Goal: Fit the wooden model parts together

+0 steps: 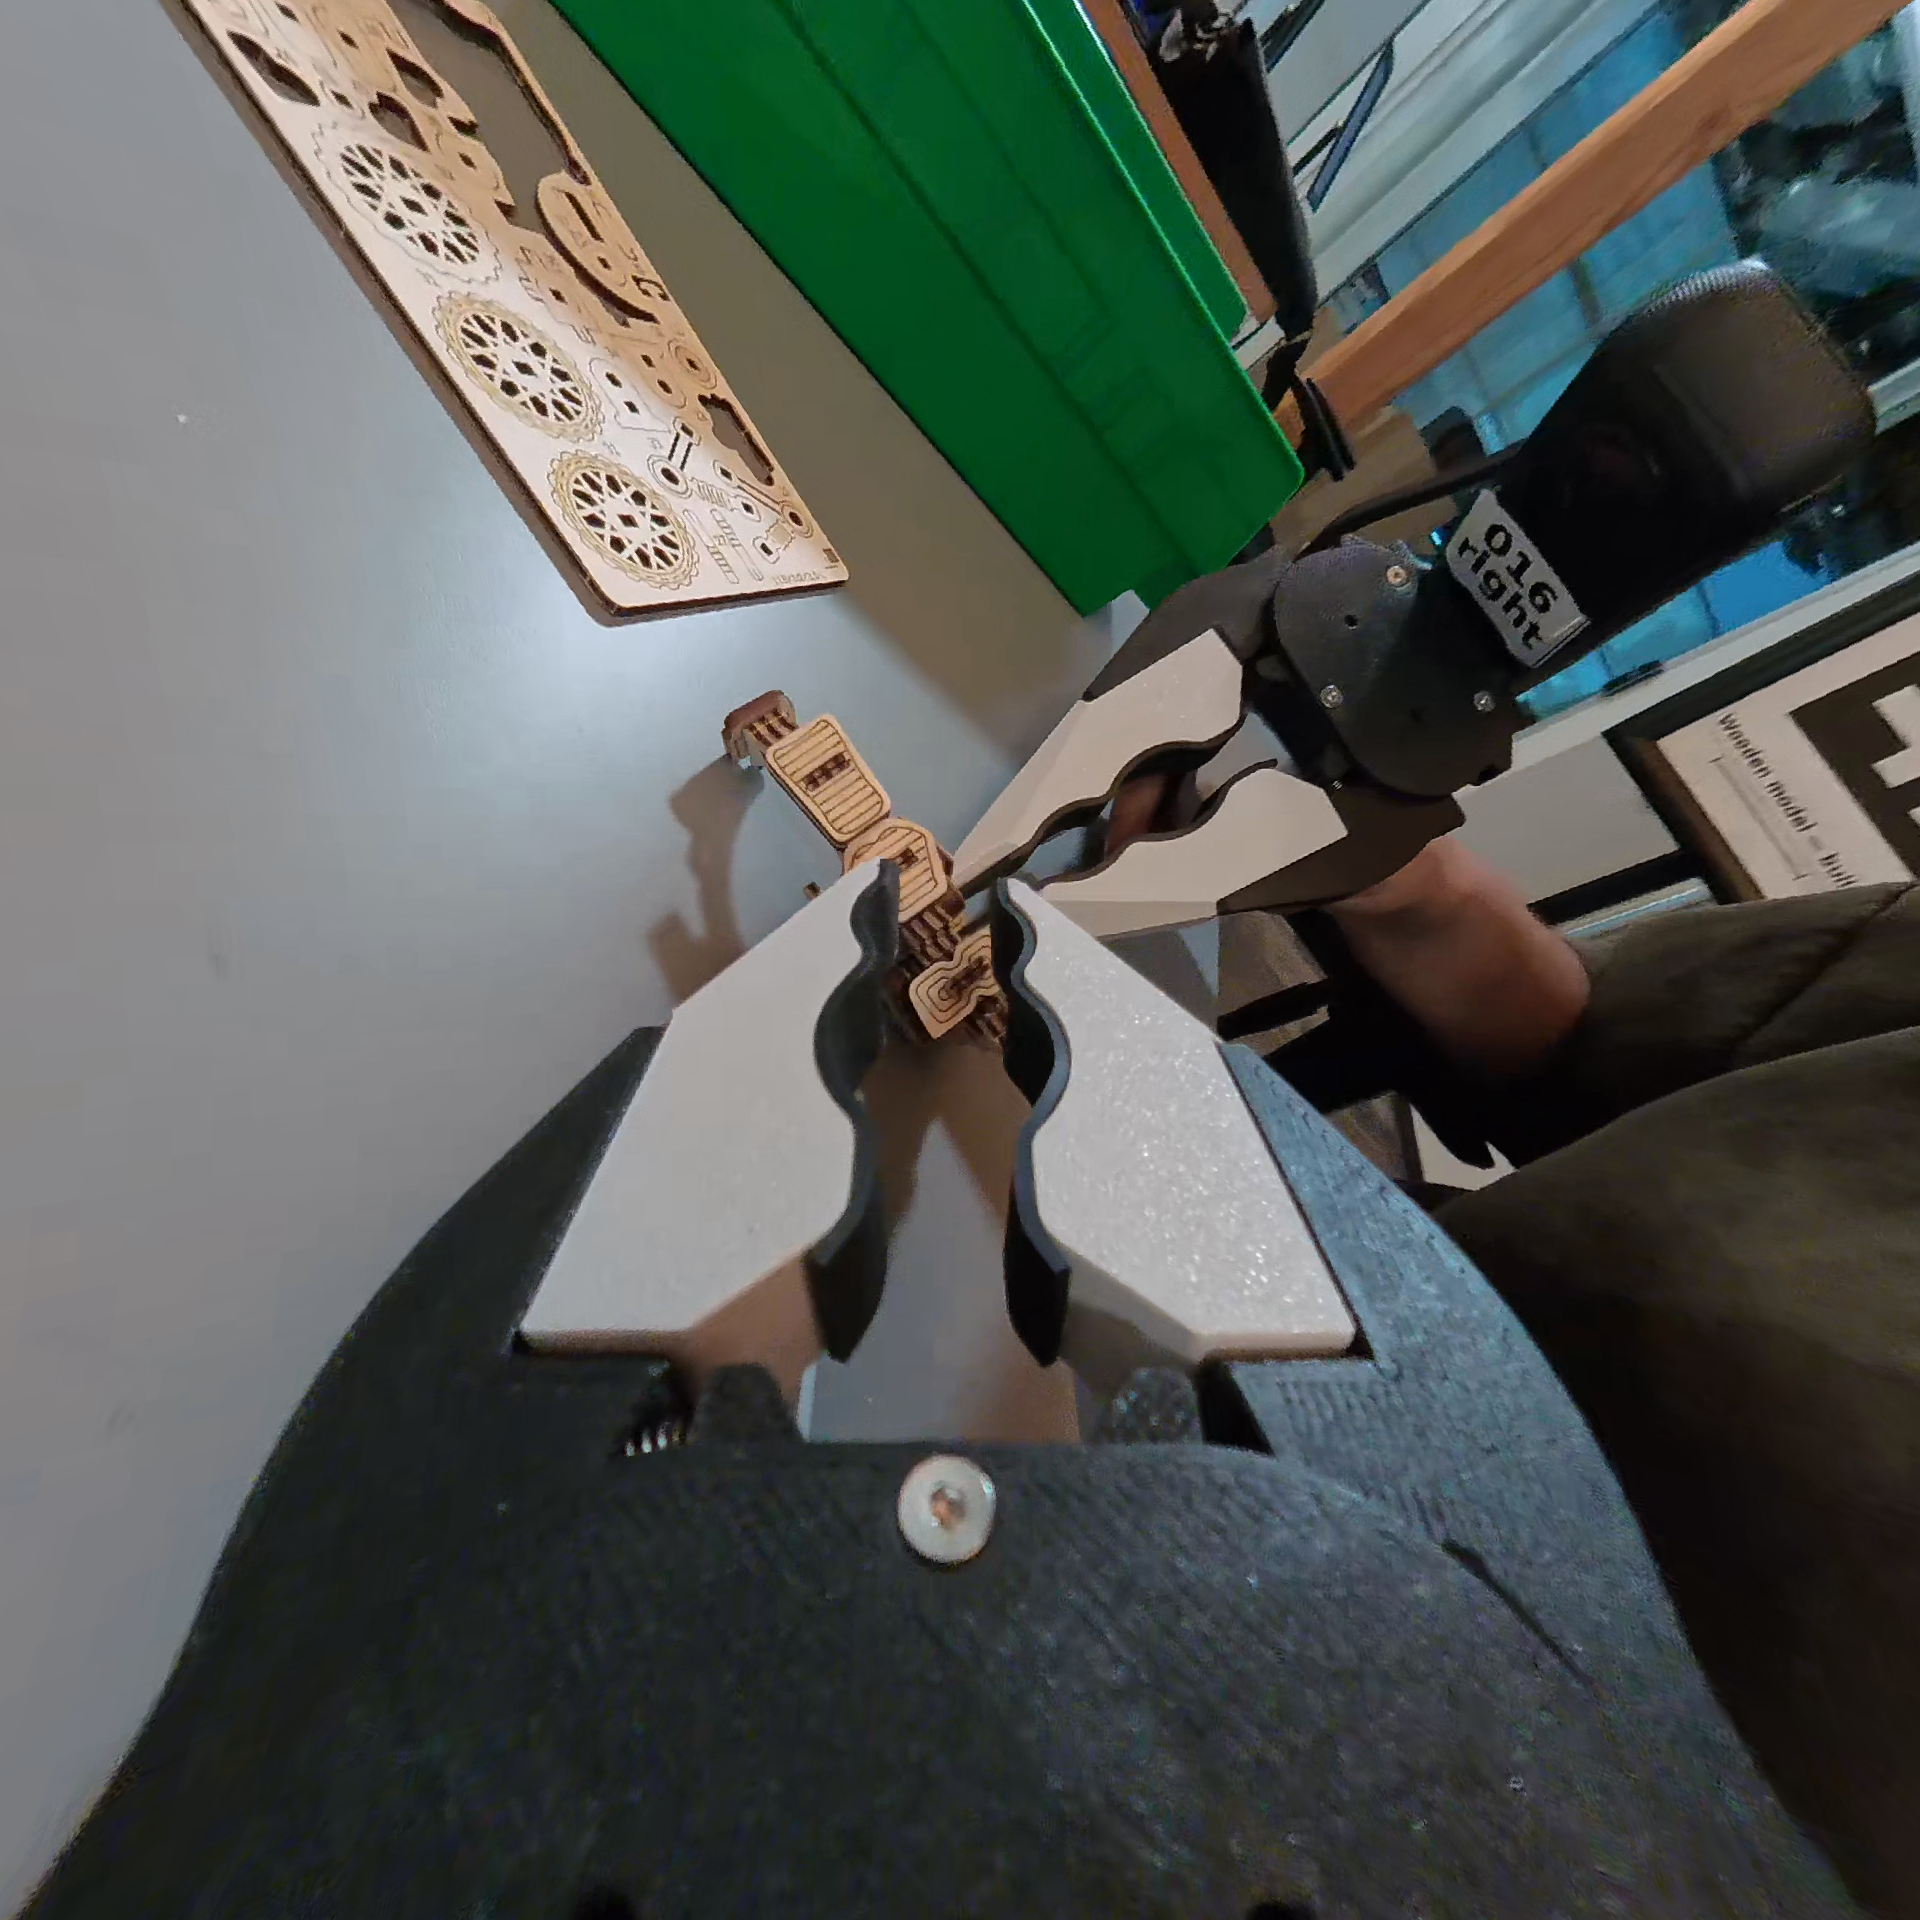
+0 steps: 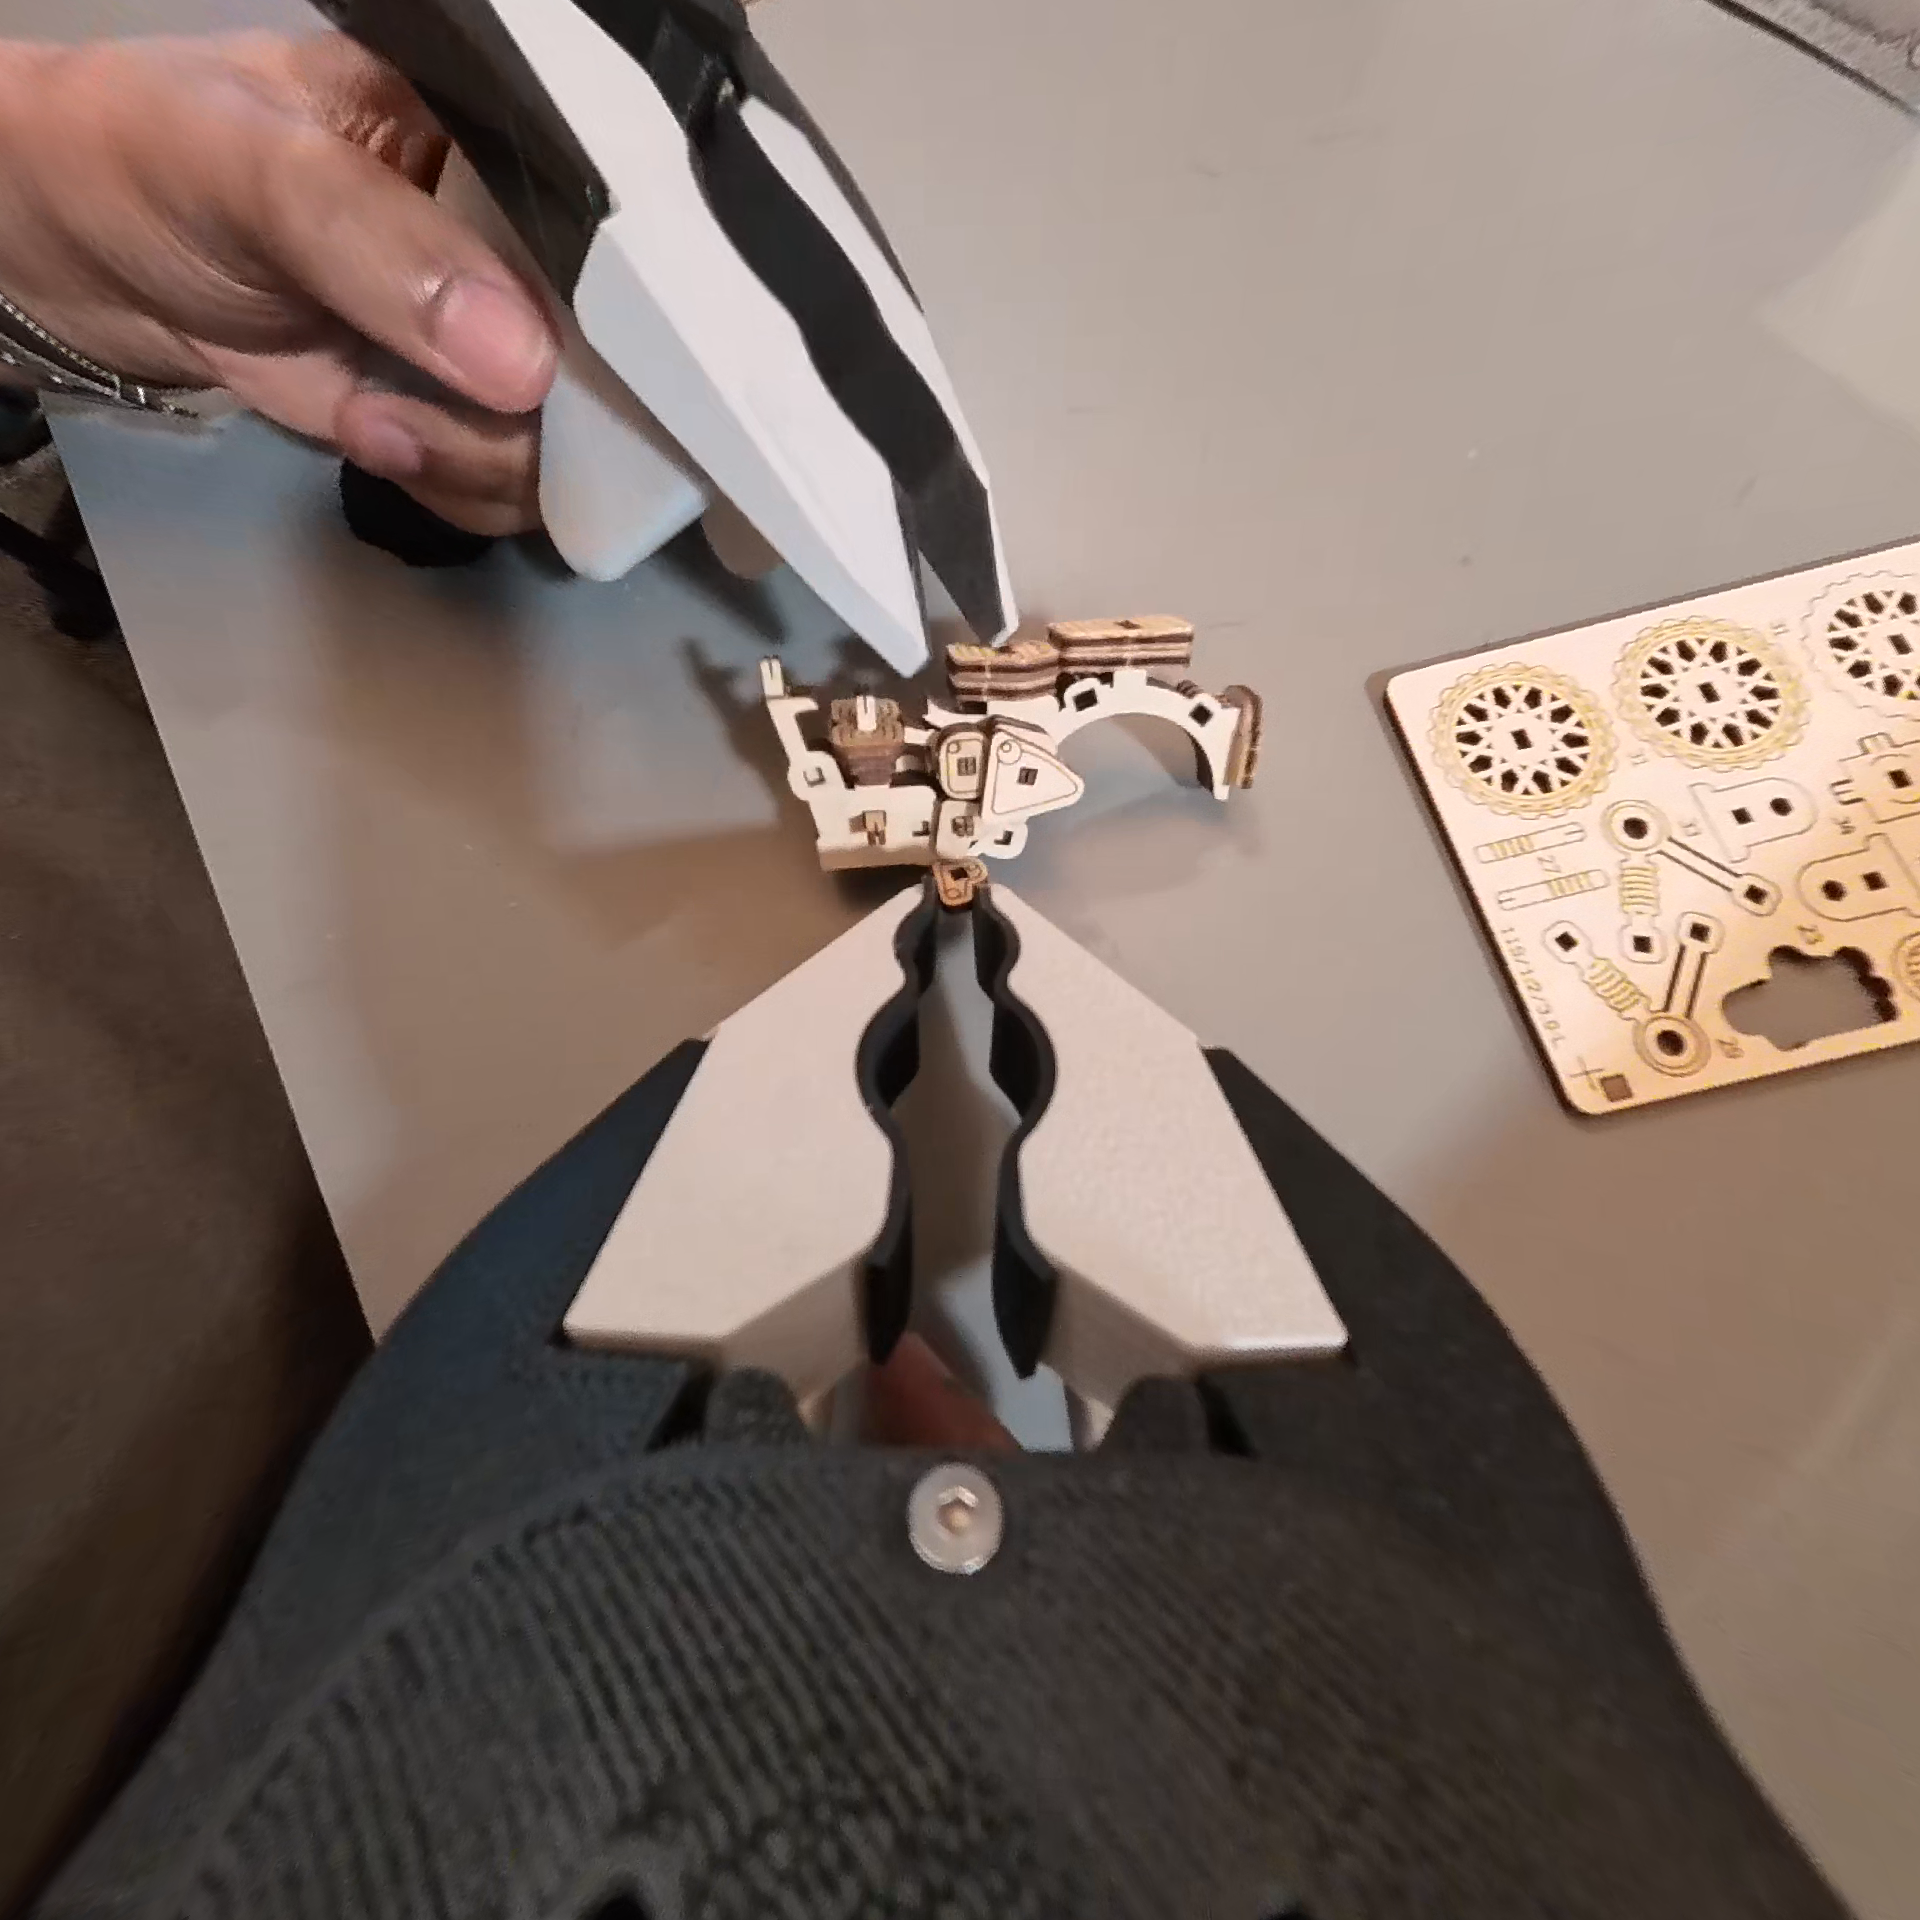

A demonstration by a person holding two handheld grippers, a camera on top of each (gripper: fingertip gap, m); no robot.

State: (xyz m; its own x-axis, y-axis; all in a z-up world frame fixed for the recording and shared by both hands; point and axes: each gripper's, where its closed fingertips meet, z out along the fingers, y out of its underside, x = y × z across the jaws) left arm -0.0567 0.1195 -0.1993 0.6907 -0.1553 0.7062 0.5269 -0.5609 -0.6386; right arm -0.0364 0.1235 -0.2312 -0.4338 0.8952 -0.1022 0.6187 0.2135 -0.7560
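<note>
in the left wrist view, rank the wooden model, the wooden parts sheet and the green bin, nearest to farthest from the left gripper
1. Wooden model, between the left gripper's tips.
2. Wooden parts sheet, flat on the table, upper left.
3. Green bin, behind the sheet, top centre.

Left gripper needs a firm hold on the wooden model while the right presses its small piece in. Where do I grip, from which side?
Take the layered block on top of the wooden model, coming from the side opposite the right gripper. It looks solid and flat-sided, unlike the thin arch, and that keeps the facing edge free for the small piece.
</note>
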